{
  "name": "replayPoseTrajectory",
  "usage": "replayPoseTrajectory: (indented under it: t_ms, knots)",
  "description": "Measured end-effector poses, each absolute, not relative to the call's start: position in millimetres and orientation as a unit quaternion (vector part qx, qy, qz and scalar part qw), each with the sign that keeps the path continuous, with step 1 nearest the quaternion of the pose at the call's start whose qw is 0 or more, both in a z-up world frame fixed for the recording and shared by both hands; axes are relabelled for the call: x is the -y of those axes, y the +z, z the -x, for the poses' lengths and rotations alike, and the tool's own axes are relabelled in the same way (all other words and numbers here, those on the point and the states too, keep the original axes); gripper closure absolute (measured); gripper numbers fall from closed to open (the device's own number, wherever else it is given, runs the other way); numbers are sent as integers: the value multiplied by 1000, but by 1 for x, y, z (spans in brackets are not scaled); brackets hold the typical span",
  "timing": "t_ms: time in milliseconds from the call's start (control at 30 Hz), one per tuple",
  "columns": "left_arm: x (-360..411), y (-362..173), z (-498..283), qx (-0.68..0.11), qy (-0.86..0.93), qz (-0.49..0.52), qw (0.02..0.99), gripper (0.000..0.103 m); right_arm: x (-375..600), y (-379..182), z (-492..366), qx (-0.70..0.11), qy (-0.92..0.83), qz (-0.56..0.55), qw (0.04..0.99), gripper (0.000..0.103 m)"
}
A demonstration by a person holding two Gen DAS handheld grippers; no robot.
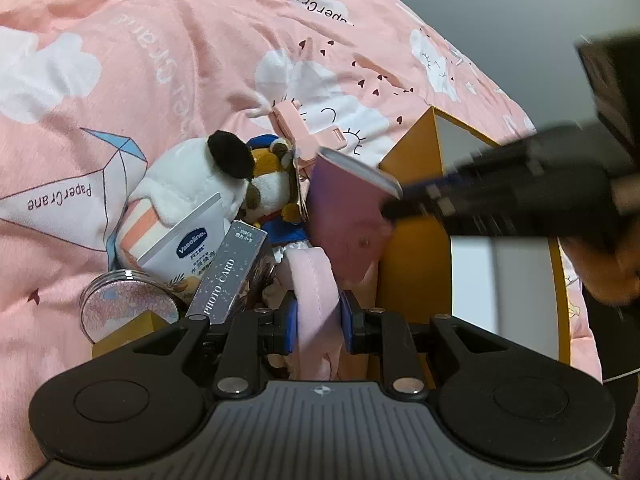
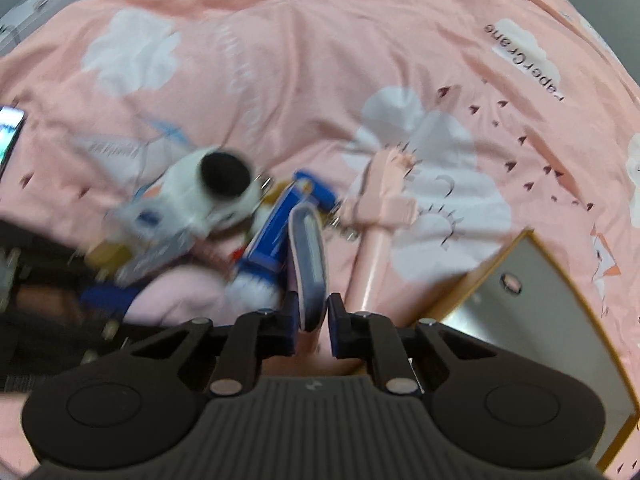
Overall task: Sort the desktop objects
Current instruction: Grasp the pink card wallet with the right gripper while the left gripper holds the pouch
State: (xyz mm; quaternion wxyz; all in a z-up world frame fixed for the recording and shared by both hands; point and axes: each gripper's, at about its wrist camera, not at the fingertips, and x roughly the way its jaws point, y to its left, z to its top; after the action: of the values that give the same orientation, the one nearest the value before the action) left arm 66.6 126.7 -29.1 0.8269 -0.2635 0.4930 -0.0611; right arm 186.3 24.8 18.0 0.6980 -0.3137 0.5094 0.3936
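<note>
My left gripper (image 1: 318, 326) is shut on a soft pink pouch (image 1: 314, 296) in a pile of objects on the pink bedspread. My right gripper (image 2: 313, 318) is shut on the edge of a flat pink case (image 2: 308, 258) with a grey rim; the same case (image 1: 348, 216) shows in the left wrist view, held up by the blurred right gripper (image 1: 394, 204). The pile holds a white plush (image 1: 192, 182), a blue-and-orange plush (image 1: 274, 188), a Vaseline tube (image 1: 188, 246), a photo card box (image 1: 226, 280) and a round compact (image 1: 126, 304).
A yellow box (image 1: 412, 240) with a white inside stands right of the pile, also in the right wrist view (image 2: 532, 320). A pink clip stand (image 1: 304, 132) lies behind the pile. A phone (image 2: 8, 132) lies at the far left. The bedspread (image 1: 160, 60) fills the view.
</note>
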Motion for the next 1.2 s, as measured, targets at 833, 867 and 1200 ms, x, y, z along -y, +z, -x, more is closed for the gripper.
replayPoseTrajectory:
  t_ms: [833,867,1200]
  knots:
    - [-134,-35,-64,-505,-71,283,812,78,-62,-15,-210,-528,396,342,669,60]
    - [-133,-35,-63,-504,-71,281,814,78,-62,-17,-212,-530,395,337,671,68]
    - [-121,-22,-66,-505,-68,245,825,79,-10,36,-188,-499,375,262,737,85]
